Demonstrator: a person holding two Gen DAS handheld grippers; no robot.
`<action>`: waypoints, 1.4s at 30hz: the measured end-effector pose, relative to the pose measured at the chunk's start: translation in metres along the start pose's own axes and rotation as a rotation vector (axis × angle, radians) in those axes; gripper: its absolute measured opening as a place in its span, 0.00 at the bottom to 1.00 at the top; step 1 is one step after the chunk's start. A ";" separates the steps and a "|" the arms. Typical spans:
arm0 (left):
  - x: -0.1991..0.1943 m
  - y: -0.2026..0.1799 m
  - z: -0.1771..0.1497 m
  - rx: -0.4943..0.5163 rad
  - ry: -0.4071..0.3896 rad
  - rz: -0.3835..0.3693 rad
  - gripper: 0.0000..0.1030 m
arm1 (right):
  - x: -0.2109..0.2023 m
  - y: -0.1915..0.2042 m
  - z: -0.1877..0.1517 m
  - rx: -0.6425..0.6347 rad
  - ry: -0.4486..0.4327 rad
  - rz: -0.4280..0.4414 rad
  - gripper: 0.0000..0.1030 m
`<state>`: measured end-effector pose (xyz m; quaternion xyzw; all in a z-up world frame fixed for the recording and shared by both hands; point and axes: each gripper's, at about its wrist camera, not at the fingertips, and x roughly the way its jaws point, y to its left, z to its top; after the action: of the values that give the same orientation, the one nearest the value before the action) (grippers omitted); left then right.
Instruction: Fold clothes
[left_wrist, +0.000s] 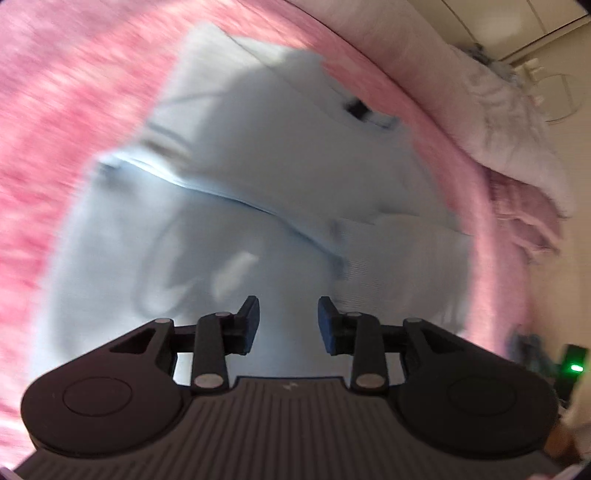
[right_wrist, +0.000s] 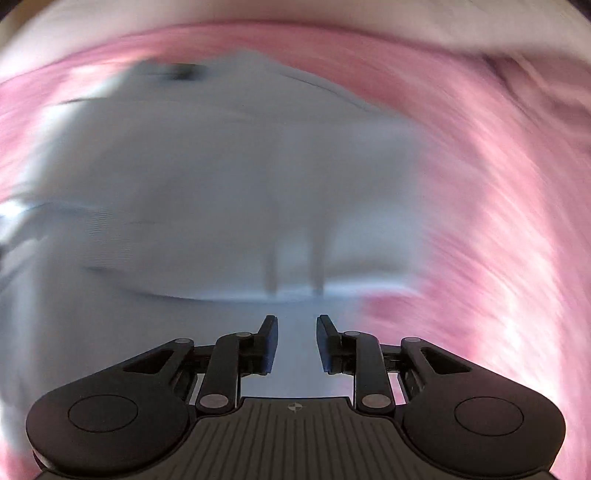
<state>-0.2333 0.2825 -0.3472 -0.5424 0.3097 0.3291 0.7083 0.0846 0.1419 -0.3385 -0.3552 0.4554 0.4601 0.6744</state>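
A light blue garment (left_wrist: 258, 177) lies spread on a pink bed cover (left_wrist: 55, 129), with folds and a seam across its middle. My left gripper (left_wrist: 289, 325) is open and empty, just above the garment's near part. In the right wrist view the same garment (right_wrist: 207, 177) fills the left and centre, blurred by motion. My right gripper (right_wrist: 297, 343) is open and empty over the garment's near edge, beside the pink cover (right_wrist: 498, 221).
A pale fluffy blanket (left_wrist: 509, 122) is bunched at the bed's right edge. Beyond it are a cream floor and wall (left_wrist: 546, 37). A small device with a green light (left_wrist: 574, 367) sits low at the right.
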 end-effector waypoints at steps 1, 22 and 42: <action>0.009 -0.004 0.000 -0.015 0.009 -0.032 0.32 | 0.004 -0.022 0.001 0.069 0.018 -0.033 0.25; 0.009 -0.084 0.044 0.279 -0.214 -0.081 0.04 | 0.022 -0.139 -0.006 0.516 0.049 -0.038 0.27; 0.014 0.066 0.085 -0.033 -0.149 0.125 0.21 | 0.026 -0.012 0.036 -0.078 -0.192 0.119 0.27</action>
<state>-0.2708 0.3801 -0.3765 -0.5075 0.2840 0.4173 0.6983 0.1106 0.1785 -0.3506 -0.3077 0.3905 0.5487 0.6721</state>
